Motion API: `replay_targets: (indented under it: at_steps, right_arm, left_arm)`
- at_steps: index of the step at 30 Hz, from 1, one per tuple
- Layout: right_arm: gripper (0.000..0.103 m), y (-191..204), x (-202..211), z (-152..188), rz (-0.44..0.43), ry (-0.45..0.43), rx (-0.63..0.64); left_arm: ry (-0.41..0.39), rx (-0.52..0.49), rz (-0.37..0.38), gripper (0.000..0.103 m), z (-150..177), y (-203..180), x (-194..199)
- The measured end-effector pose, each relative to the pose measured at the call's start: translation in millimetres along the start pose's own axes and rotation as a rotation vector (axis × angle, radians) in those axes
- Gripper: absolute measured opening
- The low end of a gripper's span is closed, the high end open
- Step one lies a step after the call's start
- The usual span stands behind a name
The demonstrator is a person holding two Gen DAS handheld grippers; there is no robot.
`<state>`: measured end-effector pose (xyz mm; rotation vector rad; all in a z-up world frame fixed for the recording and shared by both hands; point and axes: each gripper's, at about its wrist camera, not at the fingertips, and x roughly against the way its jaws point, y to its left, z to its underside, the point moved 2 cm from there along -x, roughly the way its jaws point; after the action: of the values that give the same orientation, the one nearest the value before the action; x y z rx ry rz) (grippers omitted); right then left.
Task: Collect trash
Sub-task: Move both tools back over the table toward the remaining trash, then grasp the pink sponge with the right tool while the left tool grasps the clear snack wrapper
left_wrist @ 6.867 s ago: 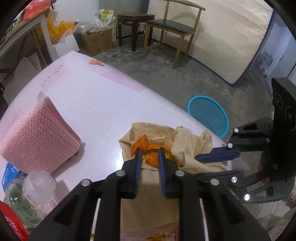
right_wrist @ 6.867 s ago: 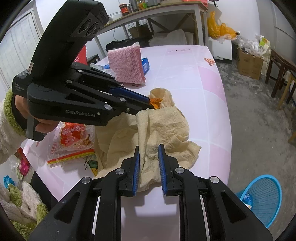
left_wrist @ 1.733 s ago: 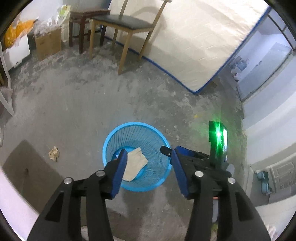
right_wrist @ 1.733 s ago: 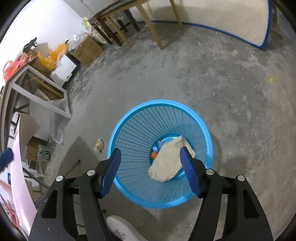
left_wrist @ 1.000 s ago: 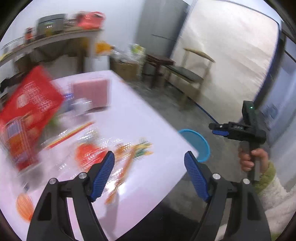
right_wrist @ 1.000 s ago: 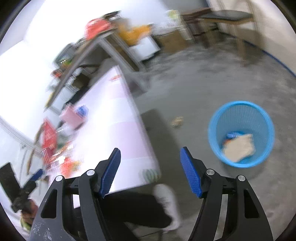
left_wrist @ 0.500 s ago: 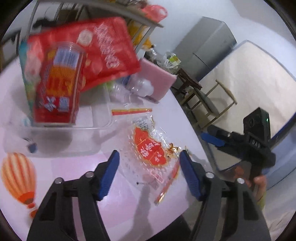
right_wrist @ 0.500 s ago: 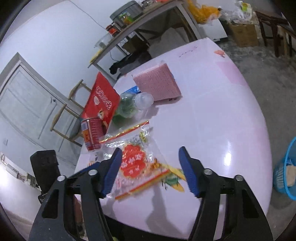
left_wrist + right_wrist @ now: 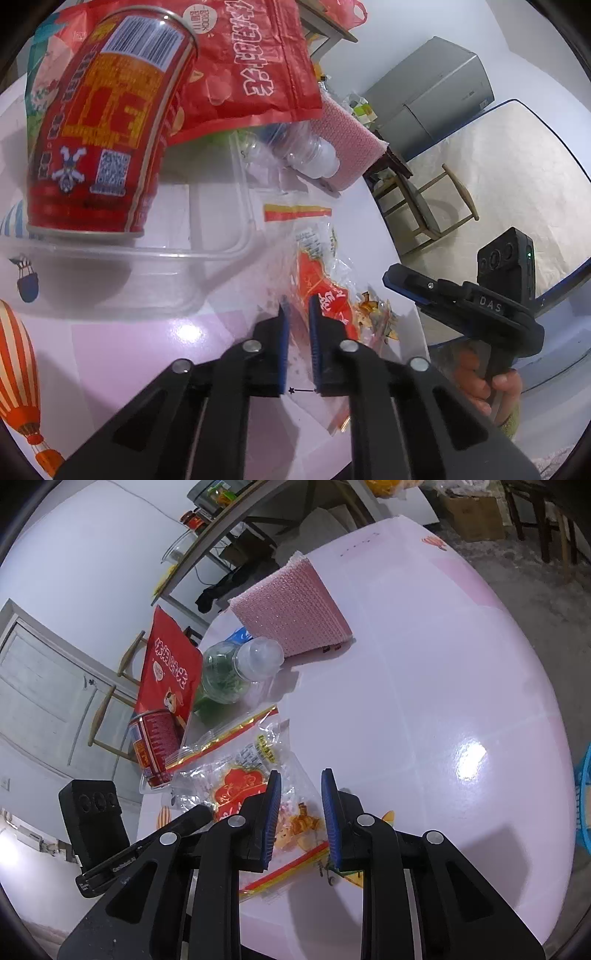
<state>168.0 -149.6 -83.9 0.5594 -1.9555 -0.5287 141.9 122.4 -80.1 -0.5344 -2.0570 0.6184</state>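
A clear snack wrapper [image 9: 325, 291] with a red label lies crumpled near the front edge of the pink table [image 9: 443, 664]. My left gripper [image 9: 297, 304] is closing and its blue pads pinch the wrapper's left edge. From the other side comes my right gripper [image 9: 301, 775], jaws closing, with the wrapper [image 9: 236, 786] and its orange crumbs lying loosely between the pads. The left gripper [image 9: 201, 812] shows in the right wrist view at the wrapper's far edge. Held by a hand, the right gripper [image 9: 391, 275] appears in the left wrist view.
A red can [image 9: 103, 122] stands on a clear plastic tray [image 9: 218, 236], with a red snack bag [image 9: 251, 55] behind it. A plastic bottle [image 9: 236, 668] and a pink bubble-wrap stack [image 9: 295, 609] lie further back. The blue basket [image 9: 583, 801] is on the floor at right.
Both grippers swung from the basket to the table and dropped onto the wrapper. Both pairs of jaws have narrowed, the left down to a pinch on the wrapper.
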Motion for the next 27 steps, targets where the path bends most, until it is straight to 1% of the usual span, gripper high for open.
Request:
replay_targets:
  at_steps: [3,6,8,9,10,12,13,15,16,18,20,24,27]
  right_arm:
    - [0.023,4.9,4.9,-3.0,0.005,-0.014,0.013]
    - [0.023,13.8,10.4,-10.7,0.015,-0.040,0.045]
    - [0.024,22.6,14.5,-20.7,0.053,-0.064,0.096]
    - [0.026,28.0,16.4,-26.7,0.075,-0.076,0.129]
    - [0.028,37.1,18.9,-35.6,0.104,-0.093,0.188]
    - [0.034,53.3,21.2,-48.9,0.156,-0.128,0.305]
    - [0.037,67.1,21.9,-59.0,0.192,-0.155,0.412]
    - [0.050,83.8,19.6,-73.4,0.226,-0.178,0.561]
    - [0.052,89.0,17.2,-79.3,0.238,-0.180,0.611]
    - [0.059,100.9,4.1,-95.6,0.261,-0.152,0.717]
    - [0.061,107.3,-11.9,-110.5,0.287,-0.107,0.795]
    - [0.063,109.0,-47.8,-131.3,0.298,0.010,0.871]
    - [0.063,103.8,-70.3,-136.3,0.325,0.071,0.908]
  left_arm:
    - [-0.004,-0.012,-0.001,0.003,2.3,-0.2,0.2]
    - [-0.013,-0.026,-0.008,0.002,6.4,-0.6,8.0]
    - [-0.021,-0.044,-0.018,0.002,9.4,-1.1,15.7]
    - [-0.023,-0.057,-0.027,0.002,11.3,-1.6,18.9]
    - [-0.023,-0.064,-0.034,0.002,11.9,-1.8,20.6]
    - [-0.022,-0.080,-0.046,0.002,15.2,-1.1,25.1]
    - [-0.019,-0.081,-0.049,0.002,15.1,-2.0,24.0]
    - [-0.014,-0.081,-0.051,0.002,16.5,-0.7,24.1]
    - [-0.012,-0.082,-0.052,0.002,17.4,-0.1,24.2]
    - [-0.010,-0.083,-0.052,0.002,18.6,0.4,24.3]
    - [-0.005,-0.085,-0.052,0.002,17.5,-1.6,20.5]
    - [0.005,-0.093,-0.057,0.002,16.2,-2.2,16.1]
    - [0.010,-0.094,-0.058,0.002,14.2,-2.9,12.7]
